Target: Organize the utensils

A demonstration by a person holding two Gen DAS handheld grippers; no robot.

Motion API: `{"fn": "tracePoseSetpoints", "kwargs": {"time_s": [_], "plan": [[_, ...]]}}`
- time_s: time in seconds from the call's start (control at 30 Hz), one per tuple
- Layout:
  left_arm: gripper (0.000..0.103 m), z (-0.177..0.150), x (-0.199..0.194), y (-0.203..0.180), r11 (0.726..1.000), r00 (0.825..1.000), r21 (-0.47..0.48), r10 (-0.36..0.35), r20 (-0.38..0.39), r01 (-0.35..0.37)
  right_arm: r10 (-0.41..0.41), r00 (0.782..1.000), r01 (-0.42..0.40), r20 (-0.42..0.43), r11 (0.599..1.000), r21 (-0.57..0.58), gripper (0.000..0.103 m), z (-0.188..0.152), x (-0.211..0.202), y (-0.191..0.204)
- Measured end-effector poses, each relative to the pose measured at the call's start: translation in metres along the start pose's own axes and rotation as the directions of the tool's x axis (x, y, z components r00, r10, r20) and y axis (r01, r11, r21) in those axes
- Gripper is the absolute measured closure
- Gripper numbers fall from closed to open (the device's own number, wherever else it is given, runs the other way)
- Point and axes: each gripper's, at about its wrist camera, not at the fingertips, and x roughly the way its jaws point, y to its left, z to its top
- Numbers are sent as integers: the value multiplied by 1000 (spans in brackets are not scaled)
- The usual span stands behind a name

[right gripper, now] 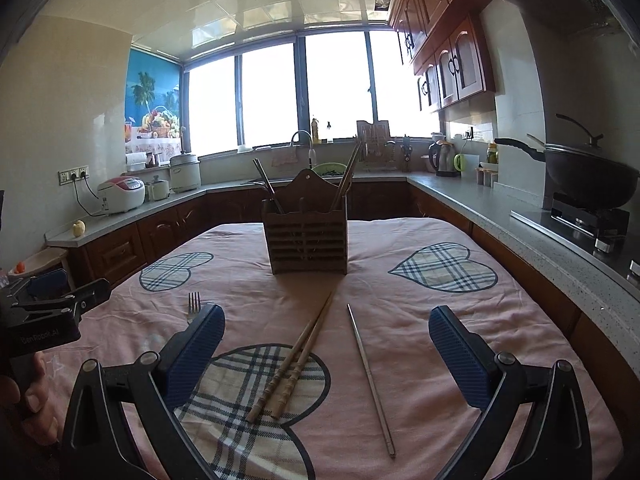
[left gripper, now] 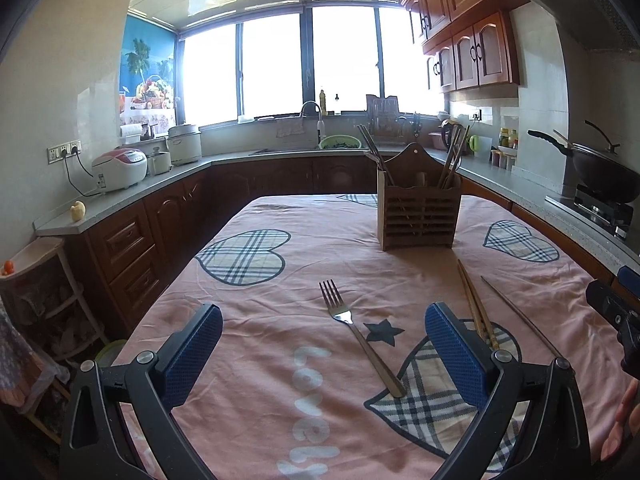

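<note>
A wooden utensil holder (left gripper: 418,210) stands upright at the far middle of the table, with chopsticks standing in it; it also shows in the right wrist view (right gripper: 307,240). A metal fork (left gripper: 360,334) lies between my left gripper's open jaws (left gripper: 323,322). A pair of wooden chopsticks (right gripper: 294,362) and a single metal chopstick (right gripper: 370,378) lie between my right gripper's open jaws (right gripper: 326,322). The same chopsticks (left gripper: 476,304) and metal chopstick (left gripper: 520,316) lie right of the fork. Both grippers are empty and hover above the table.
The table wears a pink cloth (left gripper: 256,360) with plaid hearts. Kitchen counters run along the left, back and right, with rice cookers (left gripper: 119,169), a sink (left gripper: 308,144) and a wok on a stove (left gripper: 600,172). The left gripper's body (right gripper: 44,312) shows at the right view's left edge.
</note>
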Motion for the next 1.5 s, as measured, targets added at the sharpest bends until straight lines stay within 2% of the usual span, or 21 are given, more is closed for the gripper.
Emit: {"fn": "tracePoseSetpoints", "kwargs": {"time_s": [0.13, 0.33, 0.6, 0.93, 1.5], "plan": [[1, 1, 1, -2, 1000, 1000, 9, 6, -13, -6, 2, 1000, -2, -17, 1000, -5, 0, -3, 4, 3], [1, 1, -1, -6, 999, 999, 26, 34, 37, -35, 0, 1000, 0, -3, 1000, -14, 0, -4, 7, 3], [1, -6, 0, -5, 1000, 998, 8, 25, 56, -25, -9, 1000, 9, 15, 1000, 0, 0, -3, 5, 0], [1, -5, -3, 0, 1000, 999, -19, 14, 50, -13, -5, 1000, 5, 25, 1000, 0, 0, -3, 2, 1], [1, -1, -3, -6, 1000, 999, -10, 13, 41, -13, 20, 999, -20, 33, 1000, -6, 0, 4, 3, 6]]}}
